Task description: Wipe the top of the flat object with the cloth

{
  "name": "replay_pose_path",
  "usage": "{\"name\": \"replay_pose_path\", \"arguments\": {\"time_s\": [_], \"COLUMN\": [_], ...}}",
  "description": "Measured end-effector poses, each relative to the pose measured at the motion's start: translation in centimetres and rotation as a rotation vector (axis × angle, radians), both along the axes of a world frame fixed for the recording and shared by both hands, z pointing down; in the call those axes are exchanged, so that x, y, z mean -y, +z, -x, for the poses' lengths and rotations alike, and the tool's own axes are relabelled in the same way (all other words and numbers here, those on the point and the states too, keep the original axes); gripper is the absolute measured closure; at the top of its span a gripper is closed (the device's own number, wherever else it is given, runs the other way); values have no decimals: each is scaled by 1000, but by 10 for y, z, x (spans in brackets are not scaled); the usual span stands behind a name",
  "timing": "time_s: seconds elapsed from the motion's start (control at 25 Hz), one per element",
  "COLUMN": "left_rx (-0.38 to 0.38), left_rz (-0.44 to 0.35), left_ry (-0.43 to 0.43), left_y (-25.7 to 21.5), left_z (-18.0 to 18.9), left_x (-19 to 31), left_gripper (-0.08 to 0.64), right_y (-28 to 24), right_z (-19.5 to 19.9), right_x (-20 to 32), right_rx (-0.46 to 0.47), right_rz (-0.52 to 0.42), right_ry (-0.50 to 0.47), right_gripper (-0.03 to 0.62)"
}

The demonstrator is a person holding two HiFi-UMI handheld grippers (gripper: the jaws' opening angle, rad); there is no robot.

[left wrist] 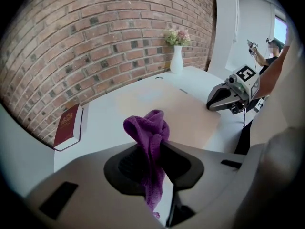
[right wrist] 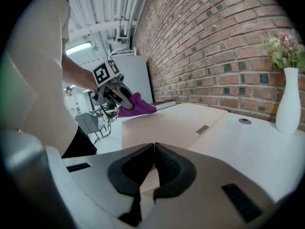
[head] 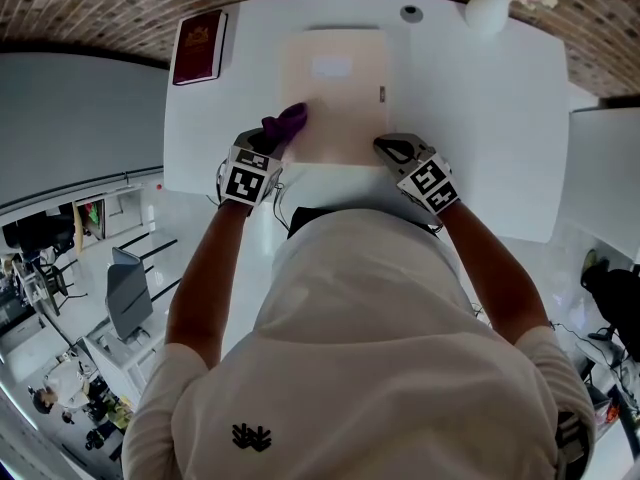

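Observation:
A flat beige folder-like object lies on the white table, with a small clasp on its right side. My left gripper is shut on a purple cloth, which bunches at the flat object's near left edge. My right gripper is shut with nothing between its jaws, its tips at the near right corner of the flat object. The right gripper view shows the left gripper with the cloth over the far corner.
A dark red book lies at the table's far left. A white vase with flowers stands at the far right, with a small round cap beside it. A brick wall backs the table. A white panel stands to the right.

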State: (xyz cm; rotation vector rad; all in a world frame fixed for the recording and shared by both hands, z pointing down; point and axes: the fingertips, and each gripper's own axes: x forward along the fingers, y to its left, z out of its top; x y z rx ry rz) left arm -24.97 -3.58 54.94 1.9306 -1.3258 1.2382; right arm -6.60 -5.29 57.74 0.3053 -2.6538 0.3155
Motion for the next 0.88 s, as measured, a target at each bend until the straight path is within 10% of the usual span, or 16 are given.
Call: {"name": "replay_pose_path", "arguments": {"time_s": [0.56, 0.88], "left_rx": [-242, -247], "left_rz": [25, 82], "left_ry": [140, 134], "left_y": [-10, 15], "left_z": [-147, -160], "left_x": [0, -6], "left_gripper": [466, 466], "right_y": [-3, 4], "right_z": [-1, -2], "right_x": [-1, 0], "right_rx": [5, -10], "right_rz": [11, 2], "right_ry": [5, -1], "right_gripper": [561, 561]}}
